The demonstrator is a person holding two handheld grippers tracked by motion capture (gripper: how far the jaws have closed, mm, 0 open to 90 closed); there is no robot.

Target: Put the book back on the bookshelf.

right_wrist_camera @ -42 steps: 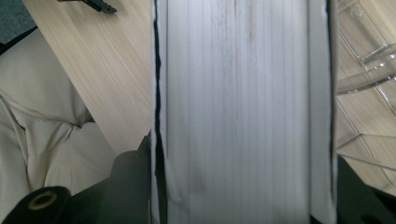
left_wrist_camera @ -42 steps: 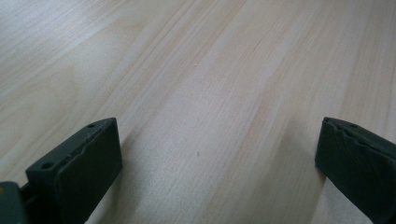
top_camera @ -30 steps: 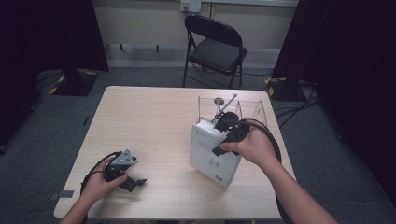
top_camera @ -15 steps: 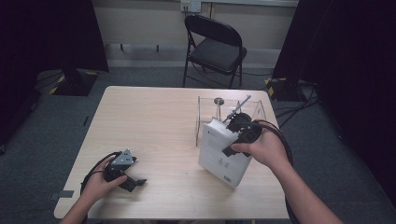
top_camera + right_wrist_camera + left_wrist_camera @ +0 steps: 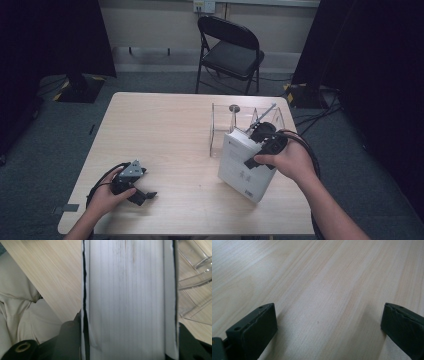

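White book [image 5: 245,167] sits clamped across its page block in the right gripper [image 5: 263,142], tilted, its lower corner near the table's [image 5: 165,120] front-right edge, just beside the clear acrylic rack [image 5: 220,125]. The left gripper [image 5: 131,182] rests near the front-left edge, jaws spread wide with nothing between them, bare wood between the two.

A black folding chair [image 5: 231,50] stands on grey carpet [image 5: 50,130] beyond the wooden table [image 5: 165,130].

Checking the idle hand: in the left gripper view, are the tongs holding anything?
No, the left tongs stand wide apart with bare wooden table between them.
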